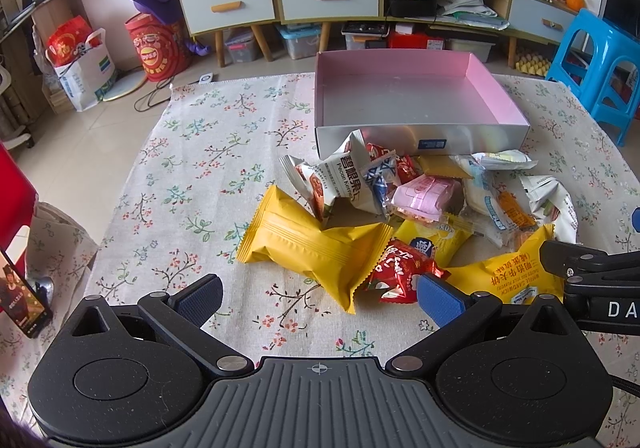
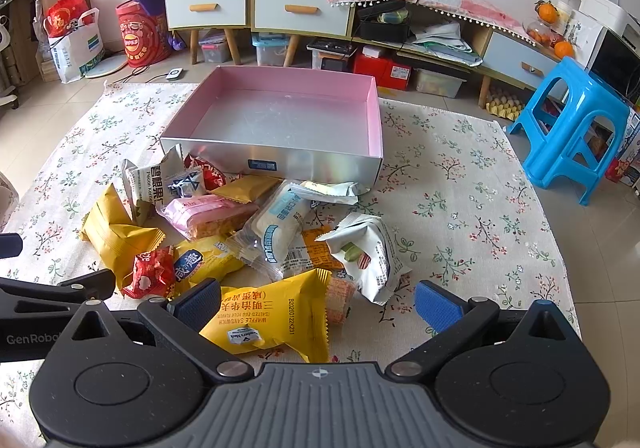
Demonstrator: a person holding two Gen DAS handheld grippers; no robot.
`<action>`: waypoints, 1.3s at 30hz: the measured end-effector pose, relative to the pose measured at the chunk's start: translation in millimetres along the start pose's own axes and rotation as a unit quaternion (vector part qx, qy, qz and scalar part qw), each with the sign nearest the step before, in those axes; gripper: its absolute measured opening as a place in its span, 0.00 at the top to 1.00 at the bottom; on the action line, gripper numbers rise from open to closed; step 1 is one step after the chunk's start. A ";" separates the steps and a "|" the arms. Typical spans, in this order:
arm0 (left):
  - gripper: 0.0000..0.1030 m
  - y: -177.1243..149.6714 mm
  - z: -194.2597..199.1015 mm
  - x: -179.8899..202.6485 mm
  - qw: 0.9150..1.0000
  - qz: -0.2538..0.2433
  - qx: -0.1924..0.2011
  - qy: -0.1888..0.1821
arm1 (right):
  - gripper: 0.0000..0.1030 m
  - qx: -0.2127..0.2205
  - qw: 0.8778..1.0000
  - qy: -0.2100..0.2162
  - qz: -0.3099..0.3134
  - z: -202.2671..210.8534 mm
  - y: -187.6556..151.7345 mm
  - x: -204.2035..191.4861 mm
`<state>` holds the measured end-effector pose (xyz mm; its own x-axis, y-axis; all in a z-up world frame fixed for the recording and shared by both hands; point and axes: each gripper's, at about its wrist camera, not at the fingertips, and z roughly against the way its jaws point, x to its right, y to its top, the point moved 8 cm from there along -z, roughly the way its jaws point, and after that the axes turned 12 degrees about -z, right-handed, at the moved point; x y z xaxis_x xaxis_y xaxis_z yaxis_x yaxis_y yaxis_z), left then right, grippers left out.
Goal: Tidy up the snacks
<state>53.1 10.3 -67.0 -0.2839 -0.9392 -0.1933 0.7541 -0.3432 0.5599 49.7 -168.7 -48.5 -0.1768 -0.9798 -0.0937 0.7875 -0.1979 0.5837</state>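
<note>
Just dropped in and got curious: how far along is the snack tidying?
Nothing looks done: the pink box holds no snacks. Neither the left hand-held gripper nor the right hand-held gripper holds anything; both are open, the right one around the yellow waffle sandwich pack. The whole snack pile is left.

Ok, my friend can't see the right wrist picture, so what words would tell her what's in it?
The open right gripper hovers over a yellow waffle sandwich packet at the near edge of a snack pile on a floral tablecloth. Behind the pile sits an empty pink-lined box.
</note>
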 end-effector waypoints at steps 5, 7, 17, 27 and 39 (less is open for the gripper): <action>0.00 -0.1 -0.3 -1.3 1.000 -0.002 -0.001 0.001 | 0.08 -0.002 1.000 0.000 -0.001 -1.0 -0.5 1.5; 0.00 -0.8 -1.6 -0.7 1.000 -0.002 -0.002 0.001 | 0.08 -0.001 1.000 -0.001 -0.001 -0.9 0.1 2.1; 0.00 4.2 -4.5 2.5 0.999 -0.006 0.031 -0.040 | 0.08 0.003 1.000 0.017 -0.009 -2.6 17.7 13.5; 0.00 21.2 -19.5 2.7 0.993 -0.051 0.021 -0.106 | 0.08 -0.082 0.991 0.099 -0.024 -23.5 26.7 29.3; 0.13 44.3 -76.1 -31.4 0.994 -0.039 0.024 -0.094 | 0.14 -0.093 0.993 0.056 -0.040 -61.5 35.9 55.0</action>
<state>140.5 23.6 -97.5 -0.4503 -0.8887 -0.0866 0.6970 -0.4105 0.5879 104.6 -231.5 -82.2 -0.1850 -0.9558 -0.2285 0.8705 -0.2673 0.4133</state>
